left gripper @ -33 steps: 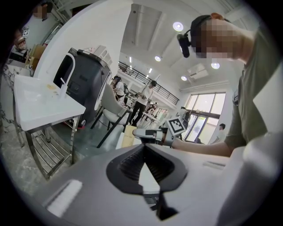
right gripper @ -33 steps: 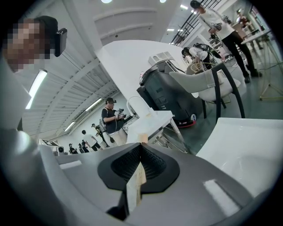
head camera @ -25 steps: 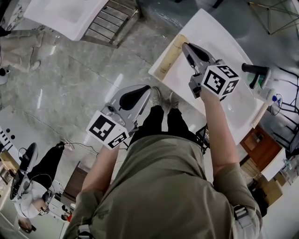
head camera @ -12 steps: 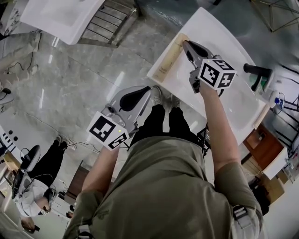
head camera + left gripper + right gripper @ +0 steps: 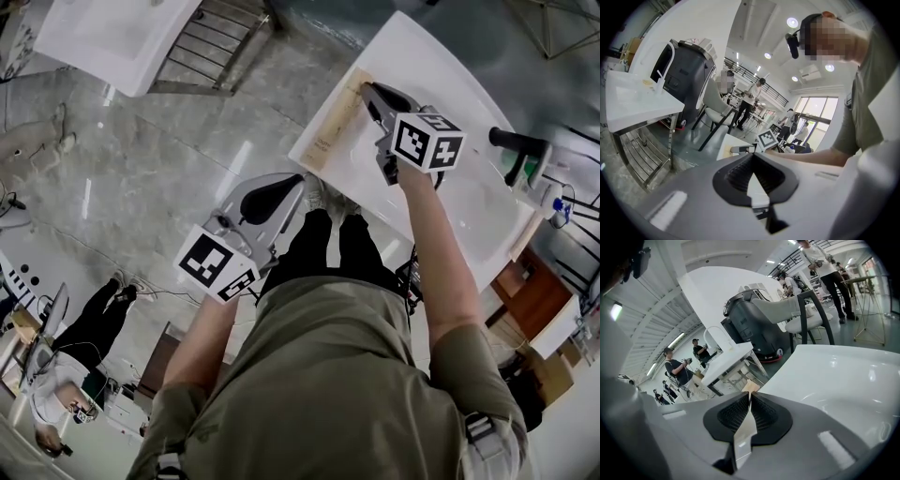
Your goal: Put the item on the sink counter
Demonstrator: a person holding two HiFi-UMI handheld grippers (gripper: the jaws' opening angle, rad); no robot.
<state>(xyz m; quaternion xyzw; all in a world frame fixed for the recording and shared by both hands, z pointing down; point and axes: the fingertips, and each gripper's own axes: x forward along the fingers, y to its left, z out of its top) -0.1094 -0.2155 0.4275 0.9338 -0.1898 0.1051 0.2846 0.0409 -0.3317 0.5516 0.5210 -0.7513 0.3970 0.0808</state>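
Strip (image 5: 336, 120), thin and tan, is clamped at one end in the right gripper (image 5: 370, 90), whose jaws are pressed nearly together on it. It lies along the left edge of the white sink counter (image 5: 427, 56). Whether it rests on the surface or hangs just above cannot be told. Left gripper (image 5: 292, 178) is held well apart over the floor, jaws together, nothing in them. Assessment: the carry looks done and the strip is at its place. Remaining: set it flat, open the jaws, draw clear. Risk noted: so near the edge, it may tip off.
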